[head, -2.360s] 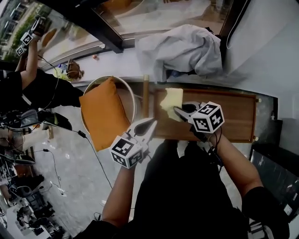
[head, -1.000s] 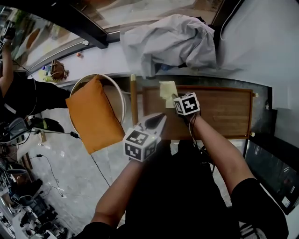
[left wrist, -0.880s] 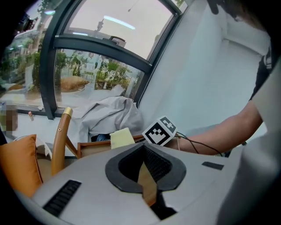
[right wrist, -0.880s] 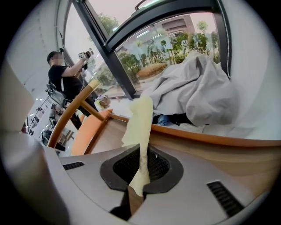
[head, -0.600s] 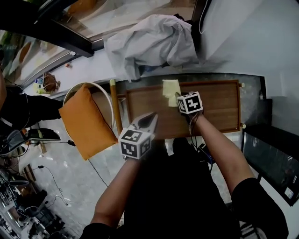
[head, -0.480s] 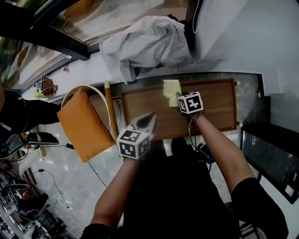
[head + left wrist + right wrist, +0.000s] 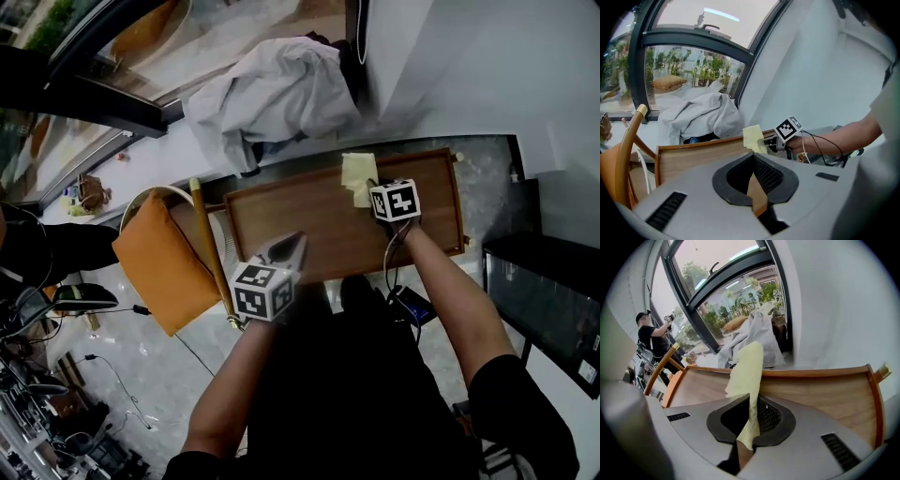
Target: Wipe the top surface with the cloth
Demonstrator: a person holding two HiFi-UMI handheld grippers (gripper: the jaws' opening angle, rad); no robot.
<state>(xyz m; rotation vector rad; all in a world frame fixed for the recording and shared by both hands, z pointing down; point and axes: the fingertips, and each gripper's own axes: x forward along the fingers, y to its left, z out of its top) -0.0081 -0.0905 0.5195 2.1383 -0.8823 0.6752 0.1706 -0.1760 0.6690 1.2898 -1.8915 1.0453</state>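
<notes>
Your right claw (image 7: 372, 186) pinches the yellow cloth (image 7: 357, 174) at the wooden worktop's (image 7: 300, 220) far edge. Your left claw (image 7: 292, 247) is pressed together, empty, over the near edge.

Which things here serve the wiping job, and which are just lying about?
In use: pale yellow cloth; brown wooden rimmed tabletop; right tongs, shut on the cloth.
Lying about: orange square cushion; crumpled grey fabric by the window; left tongs, shut and empty.
</notes>
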